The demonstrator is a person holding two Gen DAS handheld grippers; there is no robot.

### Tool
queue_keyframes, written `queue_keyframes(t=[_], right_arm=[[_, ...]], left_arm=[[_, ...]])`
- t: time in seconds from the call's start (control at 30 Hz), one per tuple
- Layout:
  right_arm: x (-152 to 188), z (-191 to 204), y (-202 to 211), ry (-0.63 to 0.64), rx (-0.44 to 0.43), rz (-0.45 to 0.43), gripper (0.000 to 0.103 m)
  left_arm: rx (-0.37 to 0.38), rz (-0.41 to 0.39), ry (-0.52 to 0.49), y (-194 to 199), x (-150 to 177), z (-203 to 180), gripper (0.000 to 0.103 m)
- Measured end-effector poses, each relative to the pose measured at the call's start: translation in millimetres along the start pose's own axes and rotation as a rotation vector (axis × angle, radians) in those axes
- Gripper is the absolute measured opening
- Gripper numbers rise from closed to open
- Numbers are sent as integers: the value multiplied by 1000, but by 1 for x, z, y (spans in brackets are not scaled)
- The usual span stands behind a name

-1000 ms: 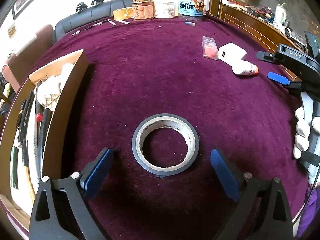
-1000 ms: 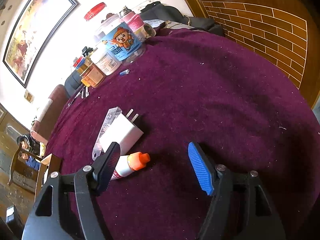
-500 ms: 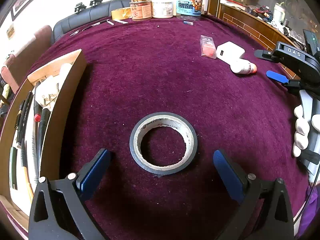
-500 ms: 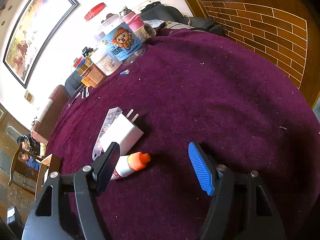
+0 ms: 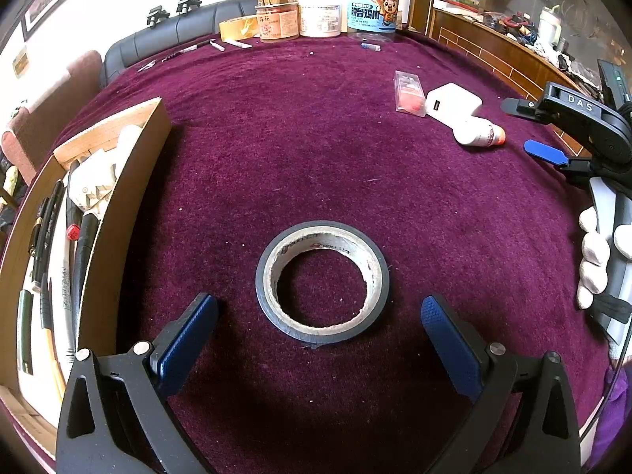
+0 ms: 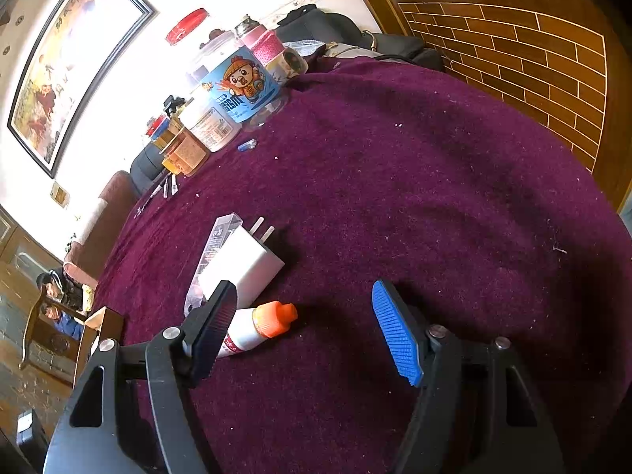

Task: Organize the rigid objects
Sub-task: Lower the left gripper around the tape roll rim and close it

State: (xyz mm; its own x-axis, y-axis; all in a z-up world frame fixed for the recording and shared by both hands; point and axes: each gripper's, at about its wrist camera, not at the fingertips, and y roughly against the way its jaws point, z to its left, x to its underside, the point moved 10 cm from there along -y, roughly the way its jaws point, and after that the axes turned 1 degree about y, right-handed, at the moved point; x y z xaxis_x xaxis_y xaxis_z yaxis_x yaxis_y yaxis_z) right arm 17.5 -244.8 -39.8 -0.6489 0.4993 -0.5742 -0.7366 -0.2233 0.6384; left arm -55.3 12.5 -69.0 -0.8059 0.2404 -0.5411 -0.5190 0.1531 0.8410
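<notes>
Left wrist view: the left tool (image 5: 319, 318) hangs tilted down over the tape roll (image 5: 322, 281), which lies flat on the table (image 5: 316, 138), its pads wide apart on either side of the roll and touching nothing, probably lined up to close across it. A box (image 5: 130, 181) of pens and tools waits just left, likely where the roll belongs. The right tool (image 6: 304, 316), held in a gloved hand (image 5: 596, 260), points down with jaws also well open and empty; the bottle (image 6: 256, 326) lies beside its left pad, next to the charger (image 6: 241, 266) and a clear packet (image 5: 409, 93).
</notes>
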Motion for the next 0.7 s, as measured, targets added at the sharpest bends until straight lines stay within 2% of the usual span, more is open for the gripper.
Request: queue_keyframes(t=[0.23, 0.33, 0.37, 0.4, 0.43, 0.47, 0.6, 0.7], right_arm=[[0, 0, -2, 0, 5, -6, 71], [1, 1, -2, 21, 32, 7, 71], [1, 2, -2, 40, 65, 18, 71], [1, 3, -2, 67, 107, 32, 71], [1, 7, 0, 96, 127, 38, 71], [-4, 16, 5, 128, 128, 33, 71], [-23, 44, 13, 175, 117, 37, 71], [-29, 72, 0, 240, 124, 93, 71]], left_arm=[[8, -5, -4, 2, 0, -3, 101], [15, -12, -5, 3, 1, -2, 97], [15, -22, -6, 5, 1, -1, 87], [19, -43, -10, 9, 1, -2, 67], [27, -61, -20, 12, 1, -3, 56], [36, -75, -34, 15, 1, -5, 51], [115, -71, -31, 20, 2, -8, 50], [179, -72, 12, 30, 4, -2, 50]])
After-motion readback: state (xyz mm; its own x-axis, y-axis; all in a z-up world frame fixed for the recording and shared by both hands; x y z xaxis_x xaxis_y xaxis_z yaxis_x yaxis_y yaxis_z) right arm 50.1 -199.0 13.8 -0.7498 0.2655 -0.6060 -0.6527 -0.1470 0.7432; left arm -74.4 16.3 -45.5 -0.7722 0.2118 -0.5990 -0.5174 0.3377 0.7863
